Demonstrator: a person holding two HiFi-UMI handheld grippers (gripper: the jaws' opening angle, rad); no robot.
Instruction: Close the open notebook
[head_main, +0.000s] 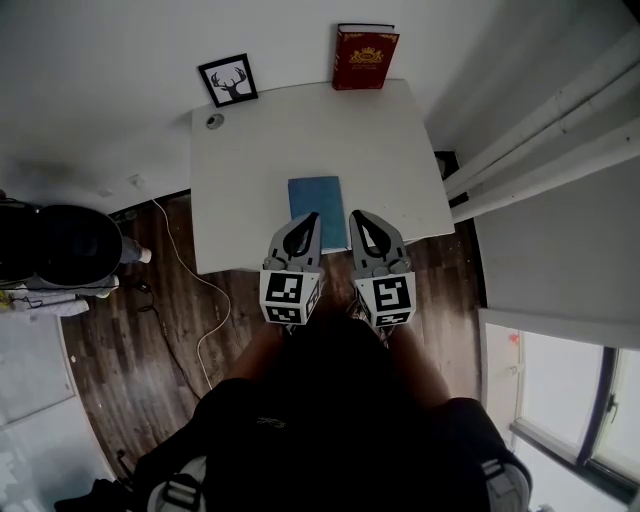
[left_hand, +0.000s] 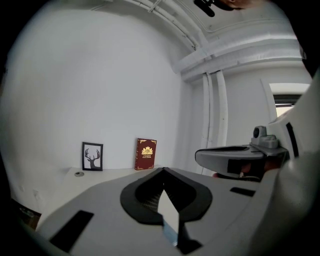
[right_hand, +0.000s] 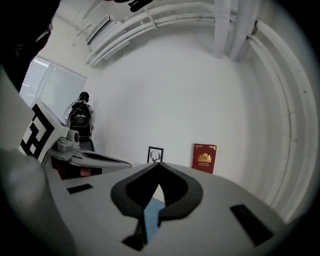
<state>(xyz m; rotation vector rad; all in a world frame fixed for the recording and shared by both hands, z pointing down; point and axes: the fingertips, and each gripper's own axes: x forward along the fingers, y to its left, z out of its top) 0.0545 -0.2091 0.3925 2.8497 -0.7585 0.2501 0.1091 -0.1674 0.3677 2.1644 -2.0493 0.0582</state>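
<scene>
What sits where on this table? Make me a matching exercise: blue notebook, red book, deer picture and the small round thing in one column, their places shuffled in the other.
Things:
1. blue notebook
2. red book
3. deer picture
4. small round object

Places:
A. standing upright at the far left corner of the table
B. lying flat by the near edge
C. lying low, just inside the far left corner
D. standing upright at the far edge, right of the middle

Pairs: 1-B, 2-D, 3-A, 4-C
</scene>
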